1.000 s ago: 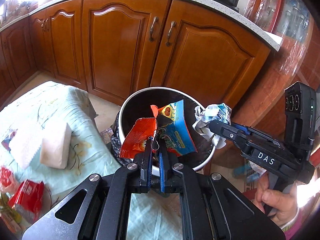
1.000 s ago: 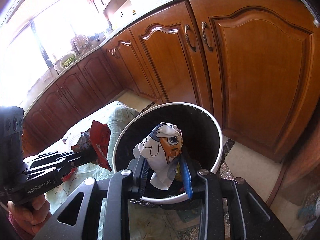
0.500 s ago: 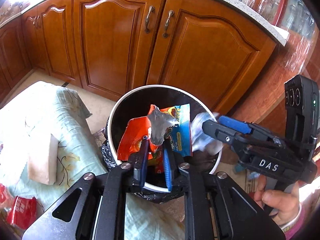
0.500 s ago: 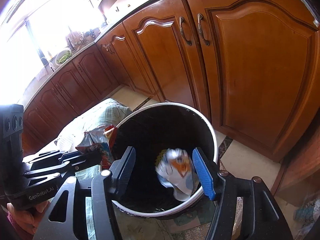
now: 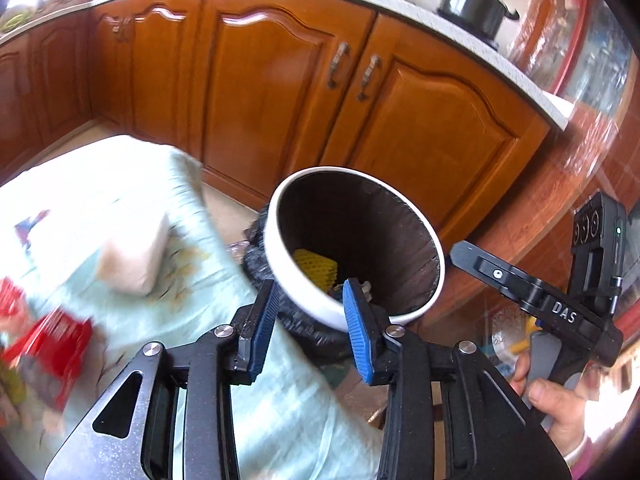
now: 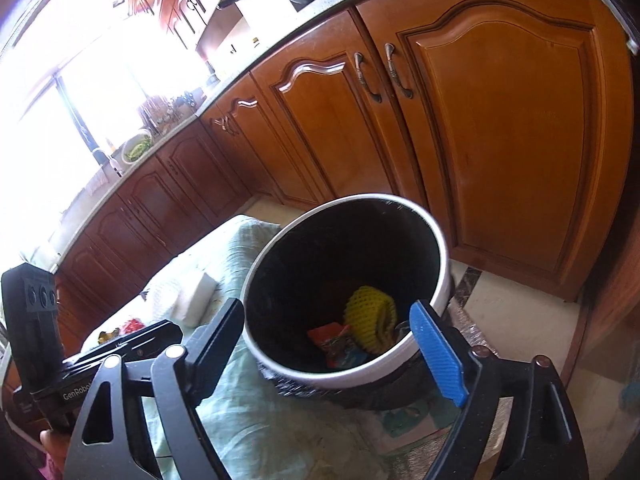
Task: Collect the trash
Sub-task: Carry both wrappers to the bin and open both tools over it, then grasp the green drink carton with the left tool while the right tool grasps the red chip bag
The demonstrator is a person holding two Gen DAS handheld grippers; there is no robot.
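A round trash bin with a white rim and black liner stands on the floor by the table. Inside lie a yellow foam net and orange-blue snack wrappers. My left gripper is open and empty just over the bin's near rim. My right gripper is open wide and empty above the bin. A red wrapper lies on the table at the left, blurred.
A table with a pale green cloth holds a white tissue pack. Wooden cabinet doors stand behind the bin. A black pot sits on the counter.
Both grippers opened and let go. The white crumpled wrapper and the orange-blue snack wrappers dropped into the bin. The left gripper swung back toward the table.
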